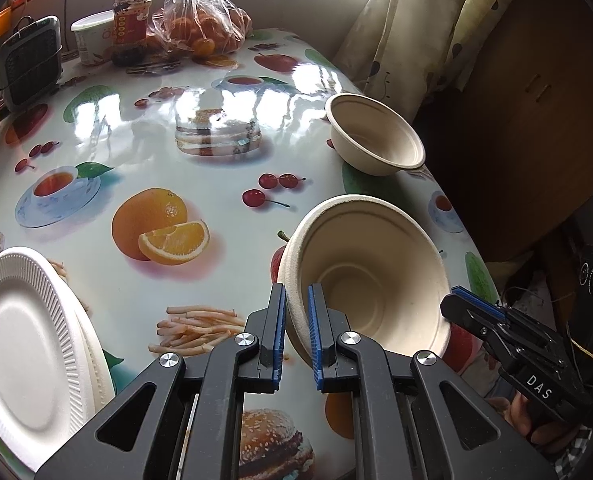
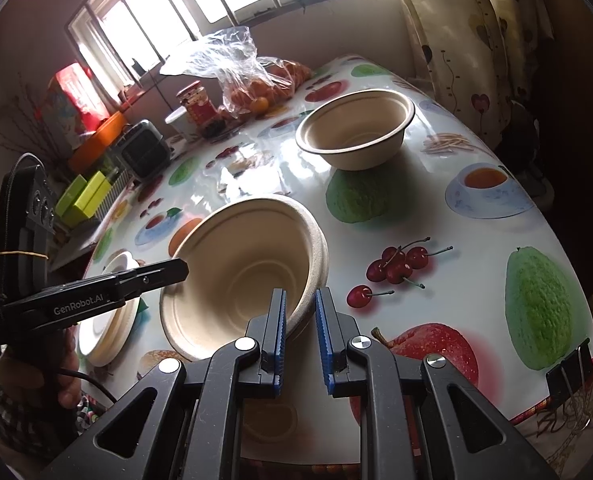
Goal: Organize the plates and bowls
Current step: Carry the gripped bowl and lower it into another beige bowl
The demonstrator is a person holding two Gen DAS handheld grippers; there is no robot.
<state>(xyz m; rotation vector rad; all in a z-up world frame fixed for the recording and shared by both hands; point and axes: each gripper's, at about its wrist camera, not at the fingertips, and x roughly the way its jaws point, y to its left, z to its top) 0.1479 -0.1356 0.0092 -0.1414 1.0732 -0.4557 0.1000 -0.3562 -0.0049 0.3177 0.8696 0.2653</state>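
Observation:
Two nested beige paper bowls (image 1: pixel 372 276) hang tilted above the fruit-print table. My left gripper (image 1: pixel 296 312) is shut on their left rim. My right gripper (image 2: pixel 300 316) is shut on the opposite rim of the same bowls (image 2: pixel 248 264); it also shows at the right of the left wrist view (image 1: pixel 472 308). A third beige bowl (image 1: pixel 376 136) stands upright near the table's far right edge, also in the right wrist view (image 2: pixel 356 128). Stacked white plates (image 1: pixel 28 356) lie at the near left; they also show in the right wrist view (image 2: pixel 108 332).
At the table's (image 1: pixel 216 160) back stand a bag of oranges (image 1: pixel 204 28), a red-labelled jar (image 1: pixel 130 20), a white tub (image 1: pixel 90 36) and a small black heater (image 1: pixel 30 64). A curtain (image 1: pixel 416 28) hangs past the right edge. A binder clip (image 2: pixel 568 372) grips the cloth's near edge.

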